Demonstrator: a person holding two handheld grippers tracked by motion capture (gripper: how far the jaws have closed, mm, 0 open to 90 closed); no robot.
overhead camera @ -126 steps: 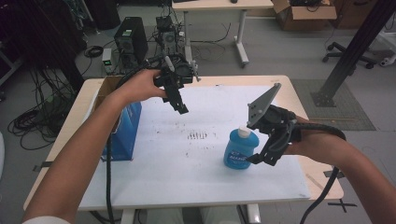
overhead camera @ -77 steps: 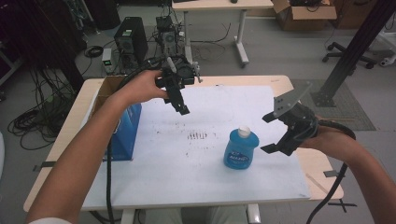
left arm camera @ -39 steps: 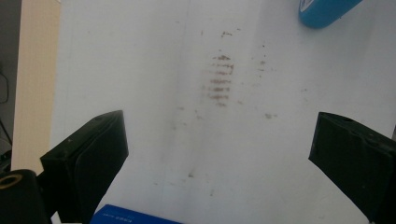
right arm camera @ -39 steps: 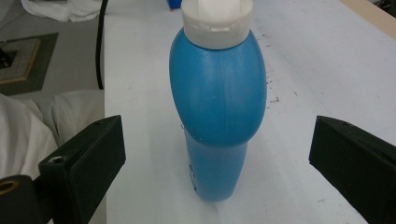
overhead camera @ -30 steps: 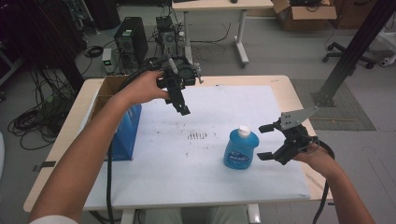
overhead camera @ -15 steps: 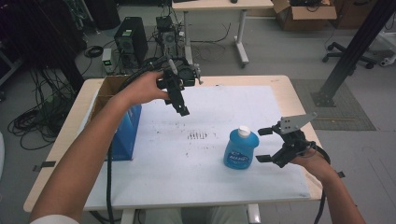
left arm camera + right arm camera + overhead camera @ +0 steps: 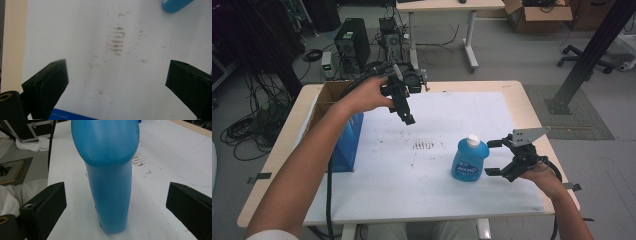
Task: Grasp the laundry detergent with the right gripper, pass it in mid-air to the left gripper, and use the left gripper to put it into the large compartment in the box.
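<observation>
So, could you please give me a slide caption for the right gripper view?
Right gripper, jaws open, lined up on an upright blue bottle standing on the white table.

High view overlooks the table; right gripper view closely shares its bottle.

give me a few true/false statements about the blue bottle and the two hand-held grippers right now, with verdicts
1. The blue bottle stands upright on the white table cover. True.
2. The right hand-held gripper is clamped shut on the bottle. False: its jaws are wide open beside the bottle, not touching it.
3. The left hand-held gripper is open and holds nothing. True.
4. The bottle's white cap is off and lies on the table. False: the cap sits on top of the bottle.
5. A blue box stands near the table's left edge. True.
</observation>
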